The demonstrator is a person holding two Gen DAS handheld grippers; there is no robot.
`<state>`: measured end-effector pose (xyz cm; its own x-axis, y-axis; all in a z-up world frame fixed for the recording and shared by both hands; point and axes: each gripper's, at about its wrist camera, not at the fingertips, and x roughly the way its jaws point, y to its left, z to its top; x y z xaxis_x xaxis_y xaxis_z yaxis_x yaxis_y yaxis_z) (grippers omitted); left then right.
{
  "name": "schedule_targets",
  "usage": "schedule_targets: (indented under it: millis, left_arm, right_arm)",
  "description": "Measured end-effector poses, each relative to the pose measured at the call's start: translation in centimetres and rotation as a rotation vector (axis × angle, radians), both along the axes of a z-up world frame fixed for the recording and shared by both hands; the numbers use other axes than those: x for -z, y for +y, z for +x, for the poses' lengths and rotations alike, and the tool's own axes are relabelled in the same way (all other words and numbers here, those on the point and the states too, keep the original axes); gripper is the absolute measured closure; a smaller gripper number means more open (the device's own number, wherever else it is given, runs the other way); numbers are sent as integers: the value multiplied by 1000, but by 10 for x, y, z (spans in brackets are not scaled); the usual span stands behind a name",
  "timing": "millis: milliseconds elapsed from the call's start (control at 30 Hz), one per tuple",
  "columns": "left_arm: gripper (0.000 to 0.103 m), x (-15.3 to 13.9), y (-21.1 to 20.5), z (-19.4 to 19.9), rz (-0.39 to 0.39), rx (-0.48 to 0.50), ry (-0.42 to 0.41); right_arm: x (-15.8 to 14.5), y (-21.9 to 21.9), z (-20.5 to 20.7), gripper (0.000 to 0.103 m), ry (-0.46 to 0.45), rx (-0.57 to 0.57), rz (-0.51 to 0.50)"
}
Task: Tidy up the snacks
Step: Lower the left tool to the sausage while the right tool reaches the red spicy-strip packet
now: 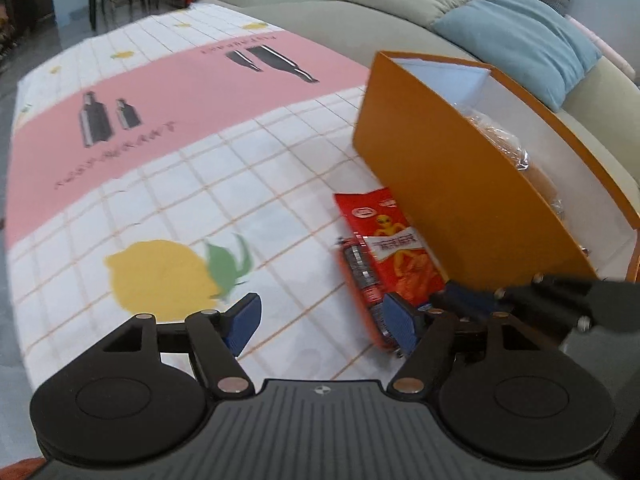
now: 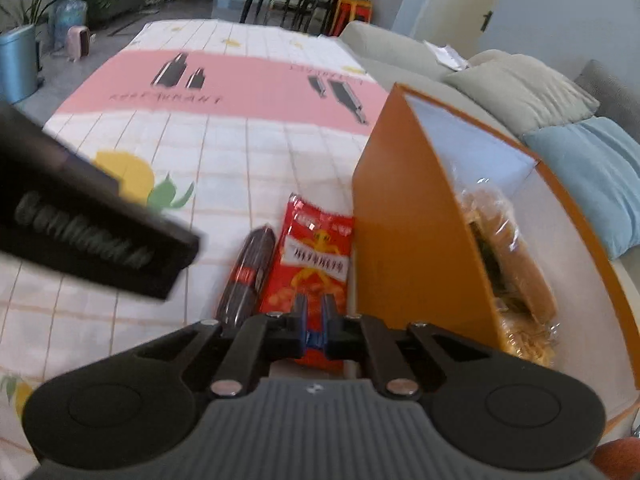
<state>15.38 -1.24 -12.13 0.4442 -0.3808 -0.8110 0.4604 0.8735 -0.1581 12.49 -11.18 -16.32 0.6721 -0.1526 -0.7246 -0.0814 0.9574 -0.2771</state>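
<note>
While beside orange box (image 2: 420, 240), red snack packet (image 2: 312, 256) pinched by closed right tool (image 2: 314, 314), left tool (image 1: 320, 324) wide open.

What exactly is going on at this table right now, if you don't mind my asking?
A person is tidying snacks into an orange box with two handheld tools. The right tool is shut on the near edge of a red snack packet. The left tool hangs open by the dark sausage stick. Wrapped bread is already boxed.

Two matte black handheld grippers

Left gripper (image 1: 322, 322) and right gripper (image 2: 315, 314): ribbed grey housings, round black side discs, hinged linkage arms with silver pivot screws, blue ribbed fingers (image 1: 245, 322).
</note>
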Motion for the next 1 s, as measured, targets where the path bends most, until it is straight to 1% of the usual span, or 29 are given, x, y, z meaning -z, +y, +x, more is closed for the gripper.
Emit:
schedule_targets:
  millis: [100, 167, 233, 267, 300, 400, 500, 567, 600, 667, 700, 733, 767, 833, 1000]
  left_arm:
    - [20, 8, -12, 6, -2, 14, 20]
    - [20, 12, -18, 10, -28, 29, 45]
    - [21, 16, -23, 13, -46, 36, 68]
    - [26, 18, -25, 14, -49, 34, 77]
    - [28, 20, -27, 15, -50, 34, 89]
    - [31, 25, -30, 18, -43, 23, 112]
    - [38, 31, -31, 21, -35, 12, 133]
    - [40, 30, -33, 21, -30, 9, 118]
    - [43, 29, -33, 21, -27, 10, 113]
    - [60, 28, -35, 22, -17, 10, 96]
    - [64, 28, -35, 22, -16, 12, 94]
    - [72, 27, -35, 22, -24, 12, 100]
    - [76, 27, -34, 22, -27, 1, 106]
    - [78, 26, -30, 23, -18, -20, 104]
    - [78, 21, -6, 21, 11, -110, 86]
  right_arm:
    - [4, 2, -3, 99, 8, -6, -31]
    - [7, 3, -2, 98, 10, -7, -57]
    - [7, 1, -1, 97, 14, 4, -50]
    - [8, -1, 1, 95, 18, 11, -40]
    - [8, -2, 1, 92, 23, 19, -35]
    - [11, -8, 4, 91, 45, 40, -11]
    - [10, -15, 7, 91, 51, 58, 16]
    - [10, -17, 9, 91, 51, 62, 24]
    - [10, -17, 9, 91, 50, 62, 26]
    - [11, -17, 9, 91, 49, 62, 29]
    - [11, -17, 9, 90, 48, 62, 33]
    - [10, -16, 9, 89, 48, 62, 43]
    - [9, -17, 9, 88, 47, 64, 57]
    - [8, -22, 5, 85, 39, 68, 88]
    - [7, -26, 11, 70, 1, 76, 200]
